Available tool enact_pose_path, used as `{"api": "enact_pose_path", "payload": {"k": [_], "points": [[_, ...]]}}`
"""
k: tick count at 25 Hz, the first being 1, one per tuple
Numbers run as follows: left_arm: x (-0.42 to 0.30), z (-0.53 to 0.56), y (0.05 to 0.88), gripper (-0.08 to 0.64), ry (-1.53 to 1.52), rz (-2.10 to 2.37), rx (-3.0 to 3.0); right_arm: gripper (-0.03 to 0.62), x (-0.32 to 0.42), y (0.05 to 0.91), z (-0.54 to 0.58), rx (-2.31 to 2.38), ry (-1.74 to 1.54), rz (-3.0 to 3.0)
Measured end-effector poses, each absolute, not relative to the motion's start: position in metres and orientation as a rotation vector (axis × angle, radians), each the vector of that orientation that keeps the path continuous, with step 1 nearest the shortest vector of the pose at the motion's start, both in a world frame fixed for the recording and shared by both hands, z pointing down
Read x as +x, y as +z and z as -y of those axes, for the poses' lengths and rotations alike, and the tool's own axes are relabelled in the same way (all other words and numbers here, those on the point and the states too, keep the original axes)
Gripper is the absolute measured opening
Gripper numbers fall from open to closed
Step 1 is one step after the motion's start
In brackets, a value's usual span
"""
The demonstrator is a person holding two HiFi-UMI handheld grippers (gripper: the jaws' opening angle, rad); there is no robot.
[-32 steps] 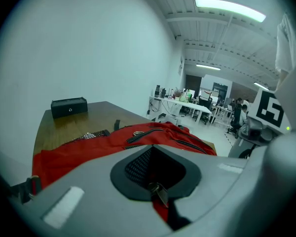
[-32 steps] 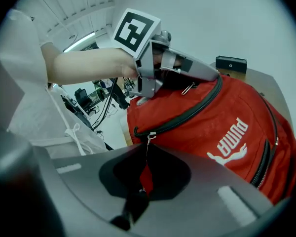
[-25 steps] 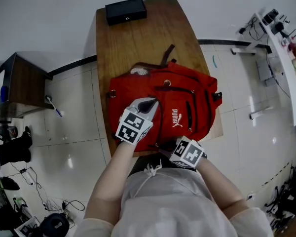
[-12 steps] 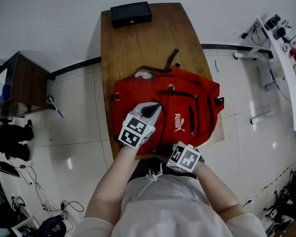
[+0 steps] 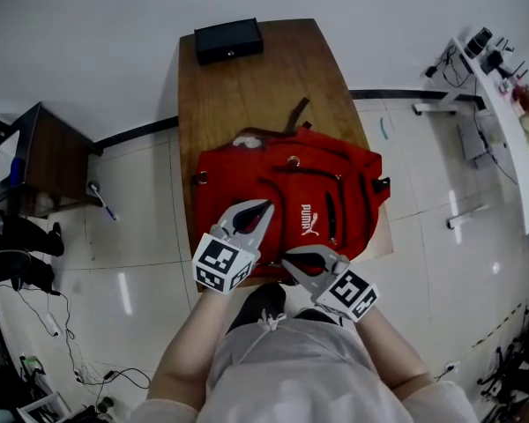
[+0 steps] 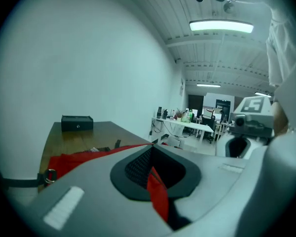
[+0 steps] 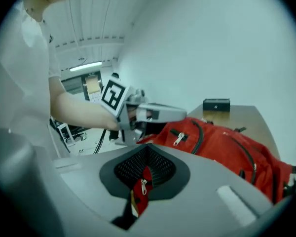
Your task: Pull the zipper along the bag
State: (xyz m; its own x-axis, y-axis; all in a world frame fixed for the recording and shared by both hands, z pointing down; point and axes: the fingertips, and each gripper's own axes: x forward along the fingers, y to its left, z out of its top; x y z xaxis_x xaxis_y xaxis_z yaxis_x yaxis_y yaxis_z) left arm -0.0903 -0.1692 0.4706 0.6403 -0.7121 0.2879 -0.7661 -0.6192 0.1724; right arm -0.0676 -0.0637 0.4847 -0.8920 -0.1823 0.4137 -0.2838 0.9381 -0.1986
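Observation:
A red backpack [image 5: 291,196] lies flat on the wooden table [image 5: 247,86], its black zippers facing up. My left gripper [image 5: 249,213] is over the bag's near left part, and in the left gripper view the left gripper [image 6: 152,157] is shut on a fold of red bag fabric [image 6: 158,194]. My right gripper [image 5: 291,263] is at the bag's near edge, its jaws pointing left. In the right gripper view the right gripper [image 7: 147,154] is shut, with a metal zipper pull [image 7: 144,185] and red fabric between its jaws. The left gripper [image 7: 155,113] shows close ahead.
A black box [image 5: 228,40] stands at the table's far end. The bag's dark handle strap [image 5: 295,113] lies behind it. A dark side table [image 5: 44,148] stands at the left, a white desk [image 5: 502,95] at the right. The table's near edge is under my grippers.
Both grippers have drawn back toward the bag's near edge. The right gripper's jaws, earlier hidden under its marker cube, now show pointing left.

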Motion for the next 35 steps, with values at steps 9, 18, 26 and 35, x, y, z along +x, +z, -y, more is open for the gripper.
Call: {"api": "enact_pose_path", "payload": {"k": [9,18,26,35], "points": [[-0.04,0.058,0.398,0.008,0.151,1.32,2.697,0.006,0.005,0.386,0.046,0.564,0.114,2.933],[0.019,-0.071,0.379,0.008,0.081,1.452,2.685,0.006,0.059,0.344,-0.067,0.543,-0.018,3.037],[0.029,-0.145,0.374,0.008,0.066,1.606,2.634,0.006,0.1,0.347,-0.122,0.646,0.01,3.009],[0.022,-0.165,0.343,0.008,0.078,1.686,2.696,0.006,0.098,0.337,-0.141,0.646,-0.091,3.023]]}}
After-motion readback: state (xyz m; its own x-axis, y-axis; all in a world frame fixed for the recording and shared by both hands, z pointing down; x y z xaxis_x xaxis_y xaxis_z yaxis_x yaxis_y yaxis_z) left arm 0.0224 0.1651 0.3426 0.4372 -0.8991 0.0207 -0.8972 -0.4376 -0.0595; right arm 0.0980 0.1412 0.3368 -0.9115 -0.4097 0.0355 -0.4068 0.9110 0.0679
